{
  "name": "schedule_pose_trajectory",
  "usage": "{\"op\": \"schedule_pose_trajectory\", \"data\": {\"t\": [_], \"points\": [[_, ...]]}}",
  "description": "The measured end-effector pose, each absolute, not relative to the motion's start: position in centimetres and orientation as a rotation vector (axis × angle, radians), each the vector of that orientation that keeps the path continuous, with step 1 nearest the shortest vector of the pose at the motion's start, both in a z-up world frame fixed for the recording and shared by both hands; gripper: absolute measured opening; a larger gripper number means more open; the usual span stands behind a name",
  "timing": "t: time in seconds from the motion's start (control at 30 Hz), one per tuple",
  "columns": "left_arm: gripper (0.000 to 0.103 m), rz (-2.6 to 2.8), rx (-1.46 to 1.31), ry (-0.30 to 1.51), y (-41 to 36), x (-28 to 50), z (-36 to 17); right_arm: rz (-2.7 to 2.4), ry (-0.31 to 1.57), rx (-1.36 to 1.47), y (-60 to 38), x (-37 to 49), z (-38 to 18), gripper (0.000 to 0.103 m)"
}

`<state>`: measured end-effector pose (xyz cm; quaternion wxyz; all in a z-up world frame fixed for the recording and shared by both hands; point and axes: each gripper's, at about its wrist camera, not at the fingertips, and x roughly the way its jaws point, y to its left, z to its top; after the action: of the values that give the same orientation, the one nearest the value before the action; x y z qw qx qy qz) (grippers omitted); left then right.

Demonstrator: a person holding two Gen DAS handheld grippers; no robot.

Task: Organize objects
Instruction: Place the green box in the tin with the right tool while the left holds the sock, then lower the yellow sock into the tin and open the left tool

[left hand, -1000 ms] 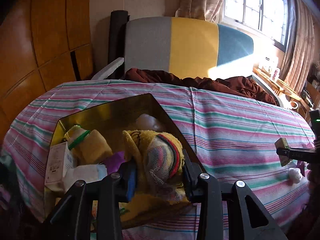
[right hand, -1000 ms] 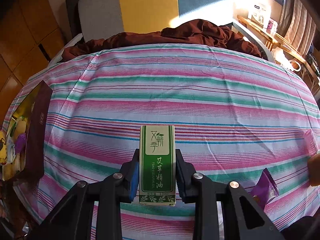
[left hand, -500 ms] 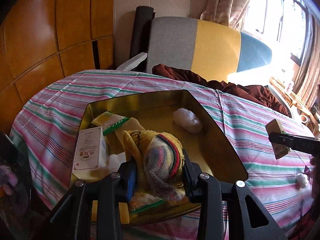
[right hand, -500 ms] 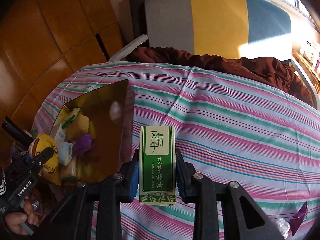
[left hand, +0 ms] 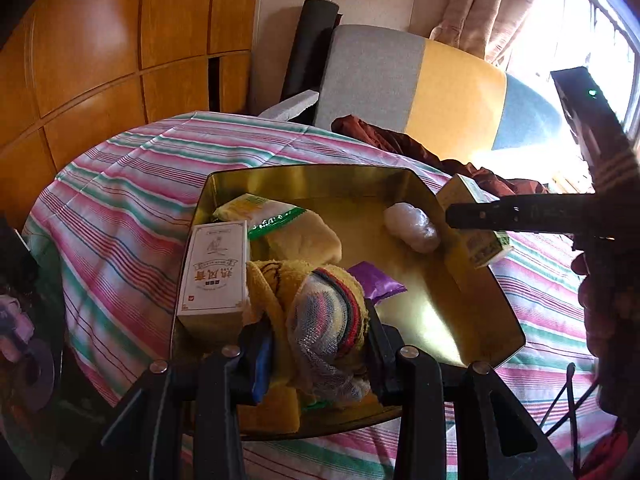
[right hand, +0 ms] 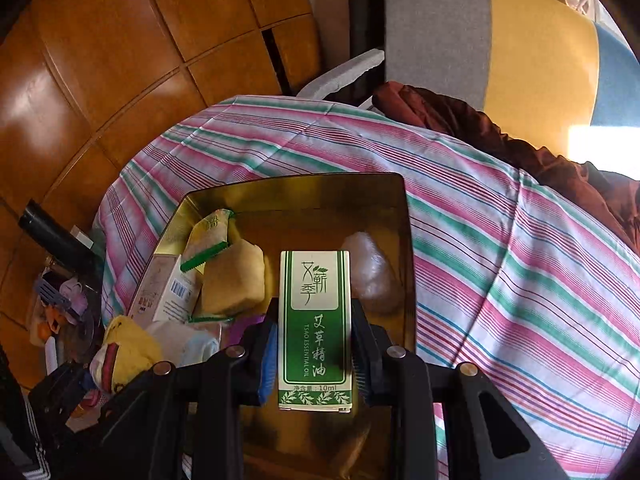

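A gold tin tray point(left hand: 472, 304) sits on the striped tablecloth and also shows in the right wrist view point(right hand: 404, 216). My left gripper point(left hand: 316, 340) is shut on a yellow plush toy point(left hand: 320, 312) held over the tray's near edge. My right gripper point(right hand: 314, 340) is shut on a green and white essential oil box point(right hand: 315, 320), held over the tray's right part; the box also shows in the left wrist view point(left hand: 474, 220). In the tray lie a white box point(left hand: 214, 272), a yellow snack pack point(left hand: 276, 224), a purple wrapper point(left hand: 376, 280) and a clear wrapped sweet point(left hand: 412, 226).
The striped tablecloth point(right hand: 500, 240) covers a round table. A grey, yellow and blue chair point(left hand: 420, 92) with a dark red cloth point(right hand: 480, 128) stands behind it. Wooden wall panels point(left hand: 100, 60) are at the left. Small clutter point(right hand: 60, 300) lies off the table's left edge.
My right gripper has swung left with the green box, from over the cloth to over the tray. My left gripper has held the plush and shifted slightly over the tray's near edge.
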<state>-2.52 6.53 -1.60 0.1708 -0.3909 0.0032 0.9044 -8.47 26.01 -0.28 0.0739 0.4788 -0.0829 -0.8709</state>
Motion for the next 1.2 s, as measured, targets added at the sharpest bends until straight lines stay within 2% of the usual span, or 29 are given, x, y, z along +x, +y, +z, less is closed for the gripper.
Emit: {"op": "schedule_pose_trajectory", "data": {"t": [0.2, 0.43, 0.5, 0.57, 0.6, 0.77, 0.87, 1.03, 1.13, 1.2], "points": [[0.038, 2.579, -1.1, 0.03, 6.6, -2.8, -1.5, -2.594, -0.171, 1.463, 23.2, -11.6, -0.8, 0.03], [0.038, 2.59, -1.1, 0.032, 6.5, -3.1, -1.3, -2.589, -0.189, 1.456, 22.9, -12.8, -0.7, 0.031], [0.038, 2.588, -1.093, 0.038, 6.7, -3.0, -1.2, -2.591, -0.221, 1.436, 23.3, -12.8, -0.4, 0.043], [0.038, 2.585, -1.092, 0.042, 6.8, -3.0, -1.1, -2.612, -0.238, 1.416, 23.6, -12.5, 0.0, 0.044], [0.038, 2.582, -1.093, 0.043, 6.9, -3.0, -1.1, -2.614, -0.253, 1.408, 23.9, -12.3, 0.2, 0.048], [0.039, 2.578, -1.1, 0.041, 7.2, -3.3, -1.2, -2.659, -0.299, 1.374, 25.5, -10.0, 1.1, 0.049], [0.04, 2.579, -1.103, 0.041, 7.4, -3.5, -1.3, -2.71, -0.318, 1.369, 26.9, -7.8, 1.2, 0.058], [0.041, 2.57, -1.093, 0.046, 8.4, -3.9, -1.2, -2.777, -0.359, 1.396, 29.8, -3.8, 0.7, 0.059], [0.048, 2.561, -1.092, 0.051, 9.3, -4.4, -1.3, -2.806, -0.4, 1.411, 31.1, -1.9, 0.3, 0.059], [0.058, 2.548, -1.097, 0.029, 9.6, -4.8, -1.2, -2.82, -0.43, 1.419, 31.8, -0.8, 0.2, 0.059]]}}
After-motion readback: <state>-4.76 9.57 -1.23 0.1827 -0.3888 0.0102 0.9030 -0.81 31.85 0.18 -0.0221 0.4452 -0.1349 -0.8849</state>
